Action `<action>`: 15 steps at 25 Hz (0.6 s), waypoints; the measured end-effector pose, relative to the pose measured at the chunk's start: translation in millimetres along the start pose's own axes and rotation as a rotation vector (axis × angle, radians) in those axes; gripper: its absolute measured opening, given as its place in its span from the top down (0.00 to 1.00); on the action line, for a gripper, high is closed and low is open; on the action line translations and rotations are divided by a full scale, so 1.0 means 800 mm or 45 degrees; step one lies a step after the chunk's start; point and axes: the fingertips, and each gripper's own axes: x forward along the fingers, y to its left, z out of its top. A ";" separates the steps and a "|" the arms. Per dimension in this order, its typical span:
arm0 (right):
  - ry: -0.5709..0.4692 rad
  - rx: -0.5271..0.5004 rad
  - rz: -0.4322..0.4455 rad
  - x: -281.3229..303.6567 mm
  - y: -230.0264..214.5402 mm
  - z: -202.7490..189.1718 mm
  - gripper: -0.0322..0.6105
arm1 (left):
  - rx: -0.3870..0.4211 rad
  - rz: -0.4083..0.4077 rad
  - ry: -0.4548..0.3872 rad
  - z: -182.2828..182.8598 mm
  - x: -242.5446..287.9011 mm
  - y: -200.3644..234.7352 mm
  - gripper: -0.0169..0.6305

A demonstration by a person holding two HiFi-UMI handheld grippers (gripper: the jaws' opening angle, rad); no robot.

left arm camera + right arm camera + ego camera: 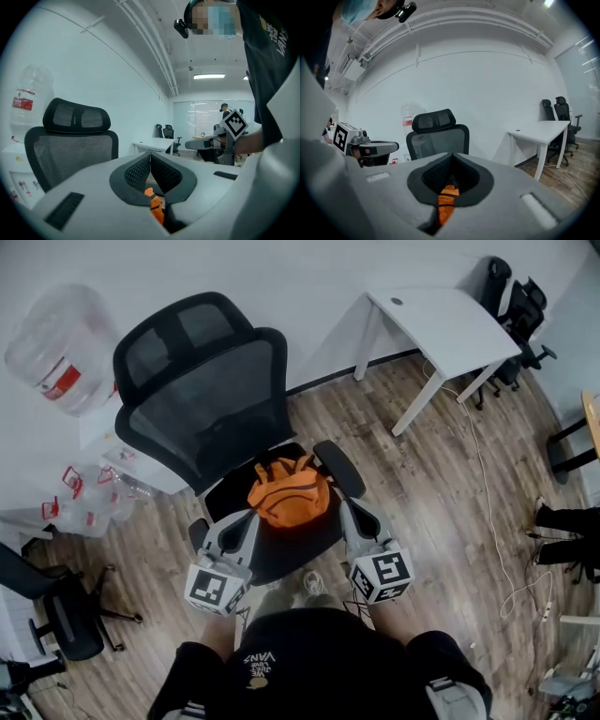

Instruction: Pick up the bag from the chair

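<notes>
Approach stage. The orange bag [289, 491] sits on the chair [202, 399] seat. The left gripper [247, 519] and right gripper [347, 510] flank it, both clenched and empty. Next move, in my judgement: open the jaws and close them on the bag.

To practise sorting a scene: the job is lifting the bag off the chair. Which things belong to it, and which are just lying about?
Belong to the job:
bag
chair
left gripper, shut
right gripper, shut

Just lying about:
water bottle
desk
far chairs
</notes>
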 end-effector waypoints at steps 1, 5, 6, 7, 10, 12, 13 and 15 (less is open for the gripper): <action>0.001 0.004 -0.010 0.002 0.000 -0.001 0.95 | -0.005 -0.007 0.004 -0.002 0.003 0.002 0.97; 0.011 0.023 -0.038 0.013 0.001 -0.008 0.95 | -0.018 -0.044 0.024 -0.011 0.012 0.011 0.97; 0.015 0.028 -0.044 0.016 0.001 -0.010 0.95 | -0.020 -0.052 0.026 -0.013 0.014 0.014 0.97; 0.020 0.033 -0.050 0.019 0.001 -0.013 0.95 | -0.020 -0.057 0.028 -0.015 0.015 0.016 0.97; 0.035 0.042 -0.068 0.026 -0.001 -0.021 0.95 | -0.024 -0.066 0.041 -0.022 0.017 0.024 0.97; 0.043 0.045 -0.078 0.032 -0.002 -0.026 0.95 | -0.030 -0.068 0.055 -0.029 0.017 0.031 0.97; 0.046 0.047 -0.083 0.035 -0.003 -0.028 0.95 | -0.032 -0.070 0.061 -0.032 0.018 0.034 0.97; 0.049 0.052 -0.094 0.041 -0.005 -0.032 0.95 | -0.034 -0.079 0.073 -0.039 0.020 0.039 0.97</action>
